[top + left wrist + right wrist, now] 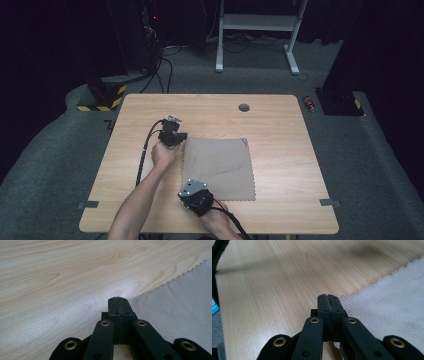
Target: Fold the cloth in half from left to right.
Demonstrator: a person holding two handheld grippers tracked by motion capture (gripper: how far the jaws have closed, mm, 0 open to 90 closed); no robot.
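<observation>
You had both tongs clenched, left tongs [181,136] and right tongs [192,186], probably each pinching a corner of the cloth [219,166]; next, lift together.

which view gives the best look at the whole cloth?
The high view: the grey-brown cloth lies flat on the table, all four edges visible, with a tool at each of its two left corners. The left gripper view catches one corner's zigzag edge; the right gripper view shows another corner with its mesh weave.
</observation>
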